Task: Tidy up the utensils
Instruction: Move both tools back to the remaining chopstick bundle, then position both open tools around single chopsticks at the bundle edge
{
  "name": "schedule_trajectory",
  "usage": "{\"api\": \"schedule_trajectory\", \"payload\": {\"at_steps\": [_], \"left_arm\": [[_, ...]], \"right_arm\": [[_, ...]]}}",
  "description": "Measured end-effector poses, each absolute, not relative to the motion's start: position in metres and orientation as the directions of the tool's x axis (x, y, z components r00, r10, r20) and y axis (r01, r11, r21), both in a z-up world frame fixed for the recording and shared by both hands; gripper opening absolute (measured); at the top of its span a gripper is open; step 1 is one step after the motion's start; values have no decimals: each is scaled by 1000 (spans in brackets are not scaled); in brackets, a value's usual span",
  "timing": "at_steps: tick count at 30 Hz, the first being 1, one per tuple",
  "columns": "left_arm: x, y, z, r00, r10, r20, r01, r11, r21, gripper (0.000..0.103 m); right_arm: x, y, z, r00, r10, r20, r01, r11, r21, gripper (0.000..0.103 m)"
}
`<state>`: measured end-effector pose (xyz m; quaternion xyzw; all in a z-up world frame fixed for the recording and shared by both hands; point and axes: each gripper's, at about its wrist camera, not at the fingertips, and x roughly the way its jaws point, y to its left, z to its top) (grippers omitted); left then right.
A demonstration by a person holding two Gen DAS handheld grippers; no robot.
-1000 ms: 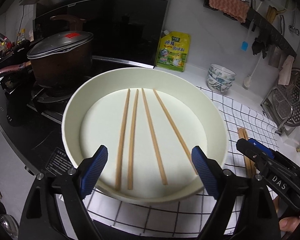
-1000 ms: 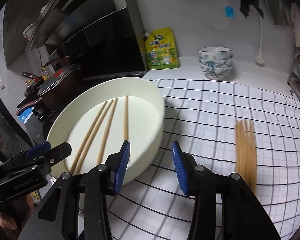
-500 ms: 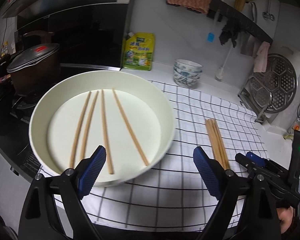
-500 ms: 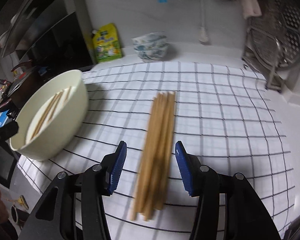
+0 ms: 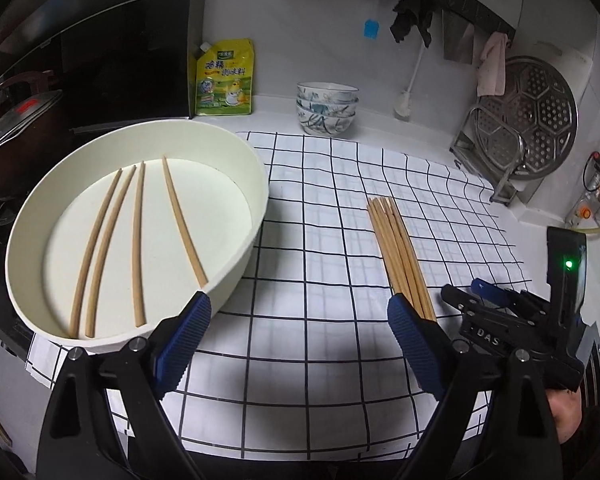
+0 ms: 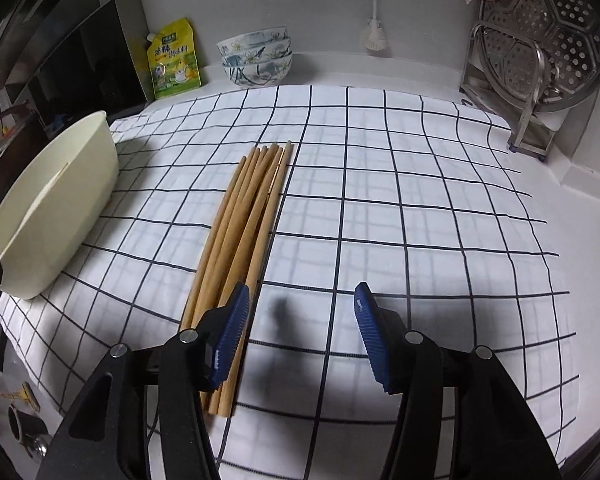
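So, four chopsticks (image 5: 140,240) lie in the basin (image 5: 244,240), left of the left gripper (image 5: 300,340). A bundle of chopsticks (image 6: 240,232) remains on the worktop cloth (image 6: 380,200), just beside the left jaw of the right gripper (image 6: 300,332). Both jaws stand wide, holding nothing.

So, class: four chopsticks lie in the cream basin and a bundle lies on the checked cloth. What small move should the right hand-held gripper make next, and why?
Probably shift the right hand-held gripper slightly left: it is open and empty, and the chopstick bundle lies under its left finger, not between both.
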<state>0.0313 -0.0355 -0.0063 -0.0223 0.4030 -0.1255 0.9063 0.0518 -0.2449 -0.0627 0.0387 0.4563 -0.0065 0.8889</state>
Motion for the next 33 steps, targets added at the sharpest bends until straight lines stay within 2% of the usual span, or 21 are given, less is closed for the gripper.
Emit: {"api": "schedule_trajectory", "payload": {"at_steps": [17, 33], "left_arm": [[43, -56, -29, 595, -232, -770, 220, 968, -121, 88], [67, -115, -62, 566, -207, -798, 237, 968, -84, 88]], "right_arm": [[70, -238, -78, 552, -20, -834, 21, 1000, -11, 53], [66, -282, -78, 569, -9, -822, 59, 998, 30, 52]]}}
